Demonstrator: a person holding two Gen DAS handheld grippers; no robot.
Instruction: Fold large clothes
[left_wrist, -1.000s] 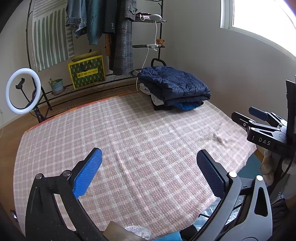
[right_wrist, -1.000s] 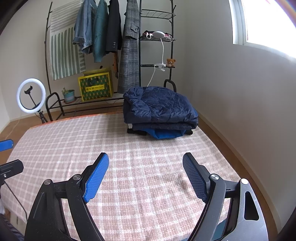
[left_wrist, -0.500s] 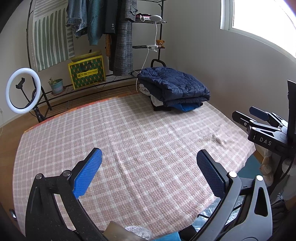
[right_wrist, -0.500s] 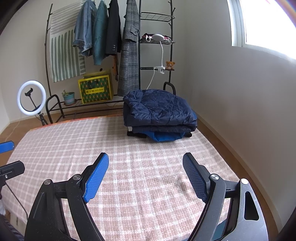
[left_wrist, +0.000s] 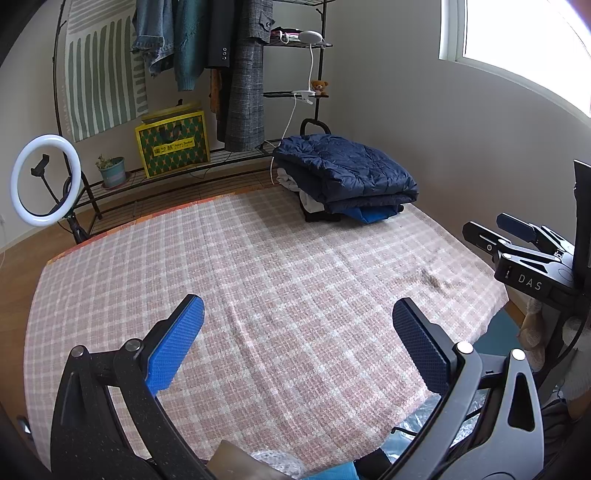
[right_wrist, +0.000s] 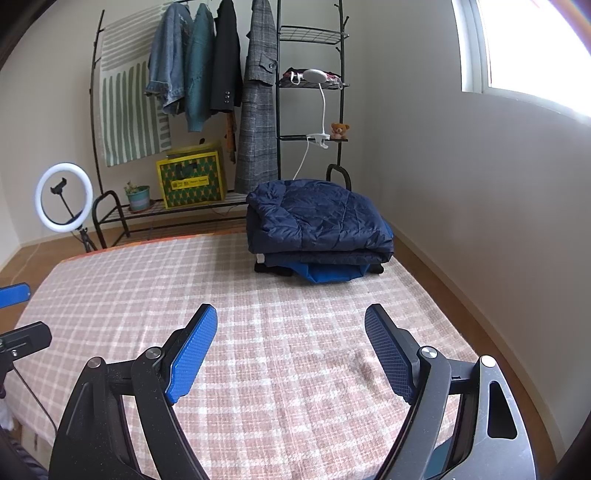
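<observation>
A pink-and-white checked blanket (left_wrist: 280, 295) covers the whole surface and lies mostly flat, with one small rumpled patch toward its right edge. At the blanket's far right corner sits the stack of folded clothes (right_wrist: 317, 229): one quilted navy puffer jacket on top, folded thick with a sleeve tucked across, a bright blue garment poking out beneath it, something black at the bottom, and a sliver of white showing on the stack's left side. Behind the blanket stands one black garment rack (right_wrist: 207, 92) carrying four hanging pieces, denim, teal, black and grey plaid. Beside the rack at floor level are one yellow patterned box (left_wrist: 173, 143), one lit ring light (left_wrist: 45, 184) and one small potted plant (right_wrist: 138, 195). The left claw (left_wrist: 298, 341) hovers over the blanket's near edge, its blue pads spread wide with nothing between them; the right claw (right_wrist: 291, 350) hangs likewise, wide and empty. Compared with a second ago, the right-hand view has crept slightly closer to the stack; nothing else has shifted.
</observation>
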